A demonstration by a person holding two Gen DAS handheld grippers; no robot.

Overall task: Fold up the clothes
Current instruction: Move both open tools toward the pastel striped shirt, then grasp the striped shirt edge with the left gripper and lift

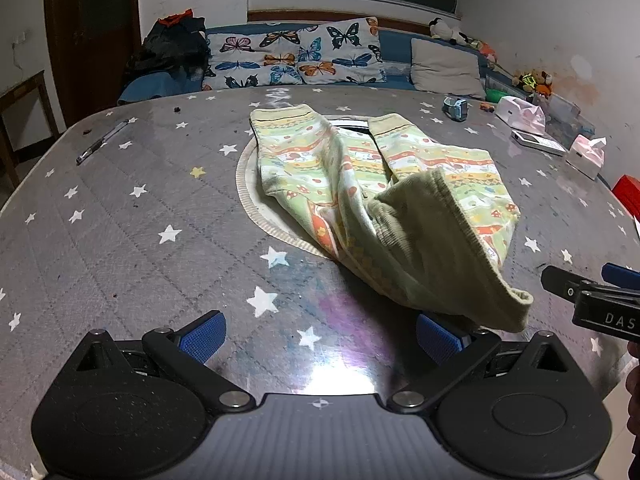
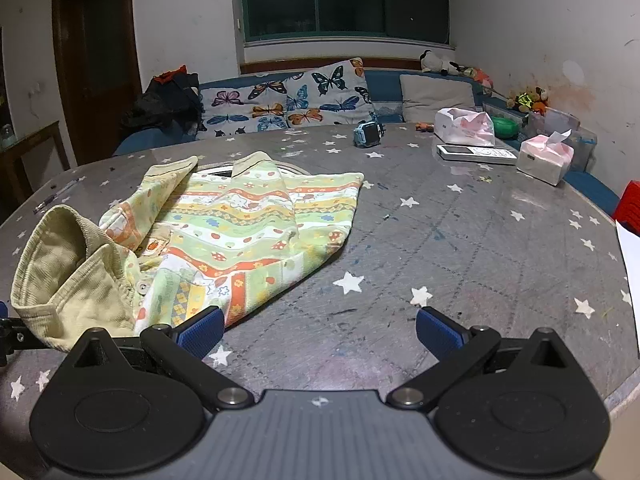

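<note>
A child's top [image 1: 360,184] with green, yellow and orange stripes lies crumpled on the grey star-print tablecloth [image 1: 140,240]. Its plain green ribbed collar [image 1: 448,256] curls up at the near end. My left gripper [image 1: 320,338] is open just short of the top. The collar edge hangs right by its right fingertip [image 1: 438,338], and nothing sits between the fingers. In the right wrist view the top [image 2: 248,232] spreads to the left, collar [image 2: 60,276] at far left. My right gripper [image 2: 319,334] is open over bare cloth, its left fingertip [image 2: 200,332] at the hem.
A round mat [image 1: 248,196] lies under the top. A pen [image 1: 102,142] rests far left. At the back right sit a blue toy watch [image 2: 370,134], a remote [image 2: 476,154] and tissue packs [image 2: 544,158]. A white sheet [image 2: 630,264] lies at the right edge.
</note>
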